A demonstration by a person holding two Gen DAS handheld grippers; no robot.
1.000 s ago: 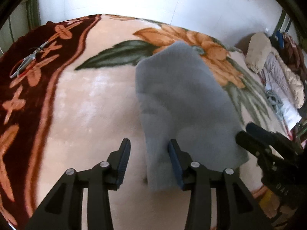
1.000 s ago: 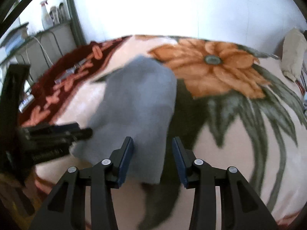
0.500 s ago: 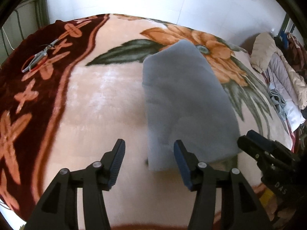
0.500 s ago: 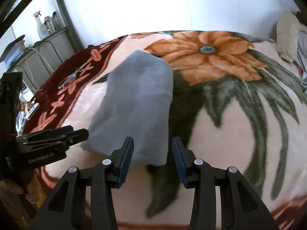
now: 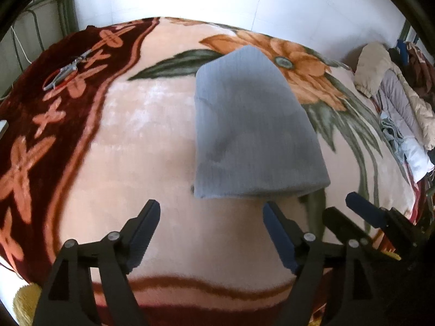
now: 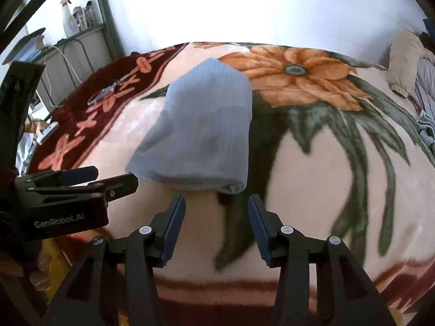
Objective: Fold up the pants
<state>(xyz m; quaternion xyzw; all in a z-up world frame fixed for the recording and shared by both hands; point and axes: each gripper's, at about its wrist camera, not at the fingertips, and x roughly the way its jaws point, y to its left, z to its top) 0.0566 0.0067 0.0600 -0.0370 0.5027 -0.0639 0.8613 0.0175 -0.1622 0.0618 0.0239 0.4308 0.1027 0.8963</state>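
The folded grey pants [image 5: 252, 135] lay on the floral blanket [image 5: 141, 146] — both the left gripper [image 5: 210, 217] and right gripper [image 6: 216, 210] hung near, jaws apart, empty.

Left wrist view: folded grey pants [image 5: 252, 125] on a floral blanket [image 5: 136, 163].

Pants lie as one compact bundle at frame centre, near edge just beyond the left gripper [image 5: 211, 225], jaws spread wide, nothing between them. Right gripper [image 5: 350, 207] enters at lower right, also clear of the cloth, jaws apart. Scissors [image 5: 65, 69] rest on the blanket's dark red border, upper left. Piled clothing [image 5: 391, 95] at right edge.
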